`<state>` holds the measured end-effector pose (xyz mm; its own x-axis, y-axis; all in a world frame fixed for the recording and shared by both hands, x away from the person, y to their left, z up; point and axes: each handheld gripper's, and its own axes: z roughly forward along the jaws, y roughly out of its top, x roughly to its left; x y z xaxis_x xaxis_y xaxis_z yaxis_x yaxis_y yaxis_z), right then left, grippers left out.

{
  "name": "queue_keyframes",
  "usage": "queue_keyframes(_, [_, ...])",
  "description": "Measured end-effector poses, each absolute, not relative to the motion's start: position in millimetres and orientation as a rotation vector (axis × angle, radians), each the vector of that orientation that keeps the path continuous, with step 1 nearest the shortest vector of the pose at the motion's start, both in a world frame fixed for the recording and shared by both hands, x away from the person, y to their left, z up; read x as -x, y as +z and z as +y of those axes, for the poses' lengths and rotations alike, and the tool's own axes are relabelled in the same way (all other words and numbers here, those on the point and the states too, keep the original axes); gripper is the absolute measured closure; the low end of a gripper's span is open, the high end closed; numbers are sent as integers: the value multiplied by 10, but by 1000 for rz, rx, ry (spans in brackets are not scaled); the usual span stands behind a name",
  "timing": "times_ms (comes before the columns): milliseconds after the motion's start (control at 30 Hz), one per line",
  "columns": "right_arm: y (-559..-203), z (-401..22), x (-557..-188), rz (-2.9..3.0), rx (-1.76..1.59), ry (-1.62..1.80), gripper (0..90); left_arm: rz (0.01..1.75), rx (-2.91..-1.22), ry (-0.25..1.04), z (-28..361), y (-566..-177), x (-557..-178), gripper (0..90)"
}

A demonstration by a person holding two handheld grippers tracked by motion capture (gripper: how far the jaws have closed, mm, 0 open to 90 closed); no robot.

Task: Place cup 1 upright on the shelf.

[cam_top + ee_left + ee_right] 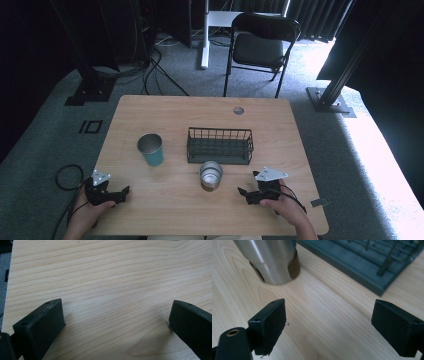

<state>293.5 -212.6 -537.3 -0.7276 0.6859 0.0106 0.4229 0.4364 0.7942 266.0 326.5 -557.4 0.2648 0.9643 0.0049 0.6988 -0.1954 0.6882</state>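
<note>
The steel cup stands upright on the wooden table just in front of the black wire basket, near the table's middle and a little toward the person's edge; whether cup and basket touch cannot be told from above. The right gripper rests on the table to the cup's right, near it but apart, with bare wood between them, and its jaws stand wide apart with nothing between them. In the right gripper view the cup's brushed wall and dark base band rise just ahead of one jaw, and the basket's flat dark floor and thin wires run off beyond the other. A teal cup stands upright left of the basket, well apart from the steel one. The left gripper lies near the front left corner, close to the table's near edge, its jaws likewise spread with nothing held; the left gripper view shows pale wood grain between them and the table's side edge with grey carpet beyond. Open tabletop lies behind the basket, where a small round grommet sits near the far edge. Grey carpet surrounds the table, with a black folding chair and loose cables beyond it.
</note>
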Motion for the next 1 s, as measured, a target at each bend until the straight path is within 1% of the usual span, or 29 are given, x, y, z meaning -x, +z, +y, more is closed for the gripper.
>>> queue_keyframes(1000, [-5361, -1553, -3015, 2459, -768, 1308, 123, 1498, -1969, 603, 3265, -5573, -2660, 9])
